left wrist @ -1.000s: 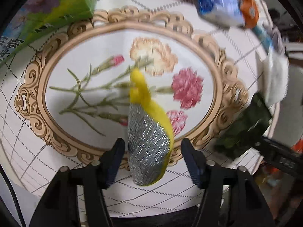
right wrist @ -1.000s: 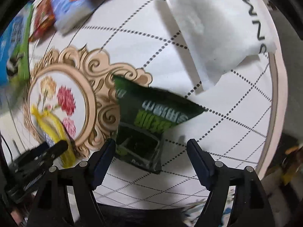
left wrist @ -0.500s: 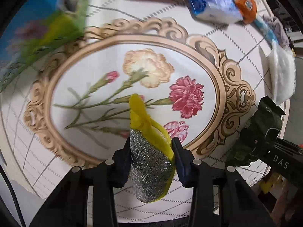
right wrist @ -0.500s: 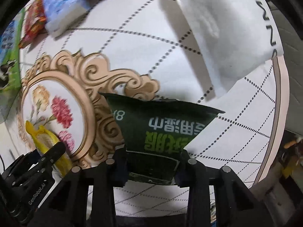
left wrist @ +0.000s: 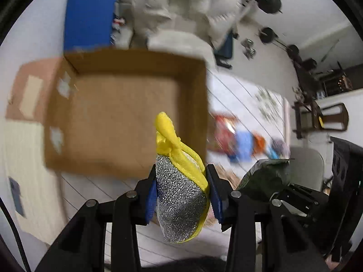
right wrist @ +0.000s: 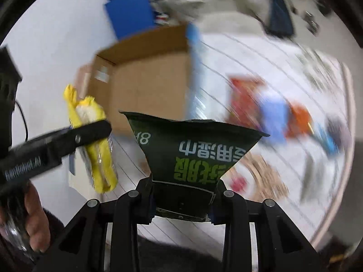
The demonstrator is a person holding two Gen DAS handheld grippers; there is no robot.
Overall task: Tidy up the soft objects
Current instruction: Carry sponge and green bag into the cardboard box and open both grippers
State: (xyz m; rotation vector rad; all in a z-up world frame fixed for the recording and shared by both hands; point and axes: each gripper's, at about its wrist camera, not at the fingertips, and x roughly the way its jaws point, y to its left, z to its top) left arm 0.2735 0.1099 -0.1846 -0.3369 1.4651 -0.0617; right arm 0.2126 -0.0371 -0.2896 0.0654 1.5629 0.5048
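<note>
Holding in our left gripper (left wrist: 182, 192): one yellow-and-silver scouring sponge (left wrist: 181, 195), pads clamped on its sides, raised before the open cardboard box (left wrist: 127, 113). Our right gripper (right wrist: 182, 200) pinches one dark green wipes packet (right wrist: 192, 154), aloft beside that box.

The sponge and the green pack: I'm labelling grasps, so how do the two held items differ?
The sponge is yellow with a glittery silver face; the green pack is dark with printed lettering. The sponge is plump and tapers upward; the pack is flat and flares wider at its top. The left gripper holds the sponge, the right gripper the pack. Both are clamped and lifted.
</note>
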